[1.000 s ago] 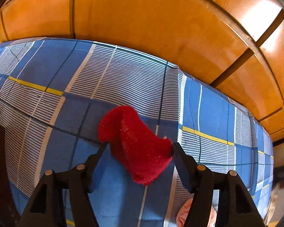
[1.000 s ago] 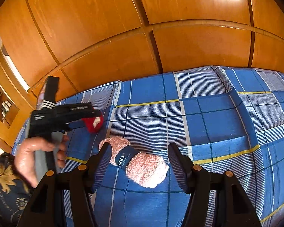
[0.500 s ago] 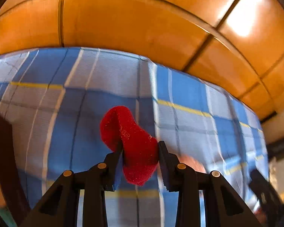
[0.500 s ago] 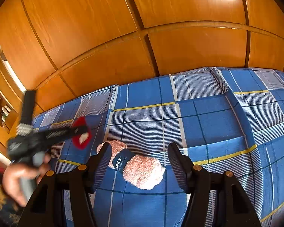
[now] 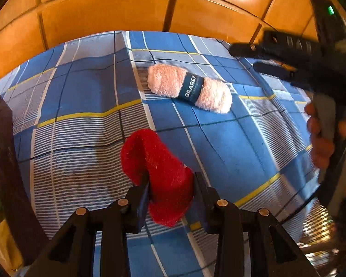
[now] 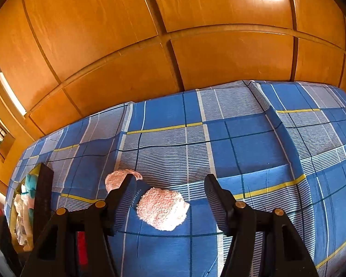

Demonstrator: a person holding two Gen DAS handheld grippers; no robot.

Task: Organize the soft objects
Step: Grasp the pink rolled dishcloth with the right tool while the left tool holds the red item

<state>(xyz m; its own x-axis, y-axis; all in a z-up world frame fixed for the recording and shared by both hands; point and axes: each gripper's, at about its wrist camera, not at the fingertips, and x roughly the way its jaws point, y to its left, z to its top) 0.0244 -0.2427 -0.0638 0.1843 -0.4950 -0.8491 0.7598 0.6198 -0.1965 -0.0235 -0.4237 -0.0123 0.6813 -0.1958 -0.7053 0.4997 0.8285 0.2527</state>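
A: What is held by the left gripper (image 5: 170, 185)?

B: A soft, fuzzy red cloth roll (image 5: 159, 173) is squeezed between its two fingers, which are nearly closed. They are being eased open a tiny bit, yet the roll is pressed in at the sides and is kept up off the bed with the blue checked cover (image 5: 85, 92).

A: And the right gripper (image 6: 170, 205)?

B: Its fingers are held about half open, and nothing is gripped. Below them on the bed lies a fluffy pink cloth roll with a dark paper band (image 6: 160, 207). It is not touched.

A: How should the pink roll be handled?

B: It looks light and squashy, so little force is likely needed. It cannot be broken. It would best be taken across the middle, at the band, where it is wrapped tight. If an end is pinched, the fluff may be pulled loose or the roll may droop.

A: Where are the rolls to be put?

B: Probably in the dark-walled box (image 6: 42, 198) at the left edge of the bed, where other soft things, blue-green and white, can be seen.
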